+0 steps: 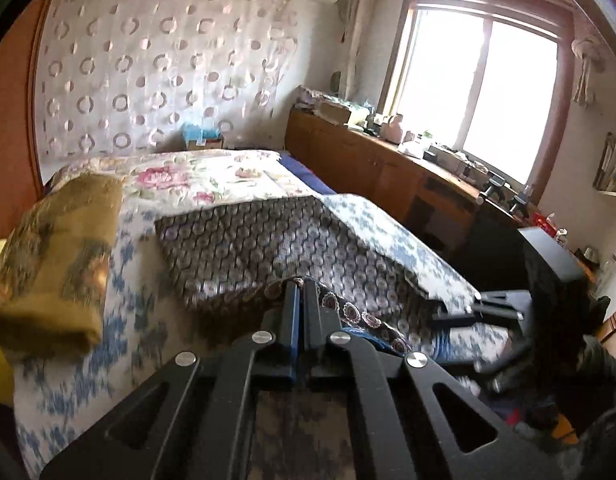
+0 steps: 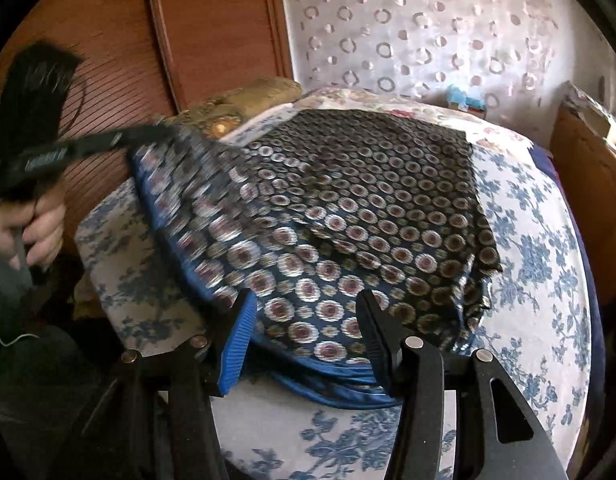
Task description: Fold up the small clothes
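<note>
A dark patterned garment (image 1: 268,248) with rings and a blue hem lies spread on the blue-flowered bed sheet (image 1: 140,320). My left gripper (image 1: 300,286) is shut on its near edge and holds that edge up off the bed. In the right wrist view the same garment (image 2: 367,200) rises at its left corner, where the blurred left gripper (image 2: 156,136) pinches it, with a hand (image 2: 36,224) on the handle. My right gripper (image 2: 308,316) stands open over the near hem, the cloth lying between its blue-padded fingers (image 2: 240,328) without being pressed. The right gripper (image 1: 459,307) also shows at the bed's right edge.
A folded olive blanket (image 1: 56,256) lies on the bed to the left, seen too as the olive blanket (image 2: 244,100) behind the garment. A wooden cabinet (image 1: 367,160) crowded with small items runs under the window. A brown wardrobe (image 2: 108,40) stands behind the bed.
</note>
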The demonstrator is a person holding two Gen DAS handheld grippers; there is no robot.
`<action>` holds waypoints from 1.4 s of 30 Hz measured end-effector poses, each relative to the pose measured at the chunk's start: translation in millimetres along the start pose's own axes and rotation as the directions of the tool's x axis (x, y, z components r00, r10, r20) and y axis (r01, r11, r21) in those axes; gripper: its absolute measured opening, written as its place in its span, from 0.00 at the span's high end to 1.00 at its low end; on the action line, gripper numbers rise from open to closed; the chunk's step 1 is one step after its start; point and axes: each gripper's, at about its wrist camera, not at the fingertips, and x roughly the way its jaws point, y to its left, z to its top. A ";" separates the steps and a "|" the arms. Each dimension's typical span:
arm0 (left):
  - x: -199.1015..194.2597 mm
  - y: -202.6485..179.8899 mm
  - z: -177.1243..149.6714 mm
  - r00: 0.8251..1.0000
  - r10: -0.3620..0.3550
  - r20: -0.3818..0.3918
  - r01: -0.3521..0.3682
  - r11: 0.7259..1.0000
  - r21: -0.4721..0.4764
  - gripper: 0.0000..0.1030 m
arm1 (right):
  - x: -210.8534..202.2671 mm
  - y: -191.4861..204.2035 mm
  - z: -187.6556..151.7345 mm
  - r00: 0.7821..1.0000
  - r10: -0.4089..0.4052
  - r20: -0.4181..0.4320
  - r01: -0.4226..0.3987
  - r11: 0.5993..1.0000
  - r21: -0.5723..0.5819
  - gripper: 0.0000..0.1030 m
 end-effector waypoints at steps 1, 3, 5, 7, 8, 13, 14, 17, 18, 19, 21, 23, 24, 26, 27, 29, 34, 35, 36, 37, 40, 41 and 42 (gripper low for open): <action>3.8 0.8 3.6 1.000 0.004 0.003 -0.004 1.000 0.003 0.98 | -2.3 -0.3 -0.6 1.000 -0.003 0.002 0.003 1.000 -0.006 0.44; 9.7 2.7 7.5 1.000 0.007 0.005 -0.007 1.000 -0.003 0.98 | -4.8 3.5 -0.6 1.000 0.005 0.005 -0.005 1.000 -0.013 0.44; 16.1 5.6 11.5 1.000 0.011 0.008 -0.011 1.000 -0.013 0.98 | -6.0 4.6 -1.4 1.000 0.000 0.007 0.000 1.000 -0.020 0.43; 19.0 7.9 12.9 1.000 0.022 0.014 -0.022 1.000 -0.021 0.98 | -3.6 2.1 -3.1 1.000 0.001 -0.002 -0.001 1.000 -0.013 0.43; 20.2 8.9 13.9 0.999 0.030 0.015 -0.029 0.999 -0.023 0.98 | -3.2 1.4 -4.4 1.000 0.004 -0.005 -0.004 1.000 -0.009 0.43; 25.9 20.7 18.5 0.999 0.053 0.014 -0.052 0.998 -0.037 0.98 | 13.1 -5.4 -5.4 0.998 -0.033 -0.045 0.034 0.999 0.005 0.43; 27.5 22.8 19.2 0.998 0.057 0.013 -0.057 0.998 -0.040 0.98 | 15.7 -7.6 -5.1 0.998 -0.042 -0.051 0.042 0.999 0.007 0.43; 33.7 26.3 20.9 0.998 0.061 0.008 -0.060 0.997 -0.046 0.98 | 20.6 -12.2 -3.1 0.998 -0.043 -0.056 0.043 0.999 0.010 0.43; 36.7 27.8 21.0 0.998 0.062 0.004 -0.061 0.997 -0.047 0.98 | 23.4 -11.6 -2.3 0.997 -0.042 -0.058 0.042 0.999 0.007 0.43; 38.7 28.6 21.8 0.998 0.062 0.000 -0.062 0.997 -0.046 0.98 | 25.2 -11.8 -2.0 0.997 -0.040 -0.060 0.041 0.999 0.003 0.43; 45.6 31.5 20.8 0.998 0.065 -0.014 -0.066 0.997 -0.040 0.98 | 32.0 -11.7 -2.4 0.997 -0.037 -0.074 0.037 0.999 -0.003 0.43; 51.3 33.4 18.8 0.997 0.070 -0.025 -0.071 0.997 -0.037 0.98 | 40.2 -12.4 -2.5 0.995 -0.042 -0.092 0.040 0.999 -0.014 0.43; 53.9 35.1 18.0 0.997 0.073 -0.030 -0.074 0.996 -0.040 0.98 | 43.9 -12.3 -2.8 0.994 -0.044 -0.099 0.042 0.999 -0.020 0.43; 56.6 39.1 17.7 0.997 0.071 -0.037 -0.073 0.996 -0.049 0.98 | 47.6 -12.3 -3.2 0.994 -0.048 -0.098 0.046 0.998 -0.032 0.43; 58.0 41.4 17.7 0.997 0.070 -0.041 -0.072 0.996 -0.054 0.98 | 49.0 -12.5 -2.4 0.994 -0.049 -0.098 0.045 0.998 -0.037 0.43; 59.3 43.3 17.0 0.997 0.068 -0.047 -0.071 0.996 -0.059 0.98 | 51.8 -15.0 -1.4 0.994 -0.048 -0.096 0.045 0.998 -0.038 0.43; 59.4 44.9 14.5 0.996 0.063 -0.055 -0.067 0.996 -0.067 0.98 | 54.5 -19.6 -1.7 0.992 -0.083 -0.092 0.077 0.995 -0.063 0.64; 59.1 45.1 14.5 0.997 0.059 -0.057 -0.062 0.996 -0.068 0.98 | 54.6 -23.0 -1.2 0.991 -0.096 -0.090 0.091 0.994 -0.060 0.78; 58.4 45.1 15.1 0.997 0.056 -0.057 -0.059 0.996 -0.068 0.98 | 54.1 -27.3 -1.1 0.991 -0.095 -0.091 0.090 0.995 -0.050 0.91; 57.5 44.8 16.0 0.997 0.054 -0.058 -0.058 0.996 -0.067 0.98 | 53.7 -32.0 -0.3 0.992 -0.075 -0.097 0.072 0.997 -0.035 0.93; 53.7 43.6 21.5 0.996 0.072 -0.050 -0.074 0.996 -0.054 0.98 | 51.1 -36.9 4.1 0.994 -0.045 -0.100 0.041 0.998 -0.043 0.96; 51.9 43.6 24.3 0.996 0.079 -0.045 -0.081 0.995 -0.051 0.98 | 47.7 -39.9 8.5 0.996 -0.034 -0.087 0.031 0.999 -0.035 0.97; 50.5 44.4 27.5 0.996 0.084 -0.040 -0.086 0.995 -0.051 0.98 | 43.9 -44.5 13.4 0.997 -0.024 -0.077 0.022 0.999 -0.026 0.97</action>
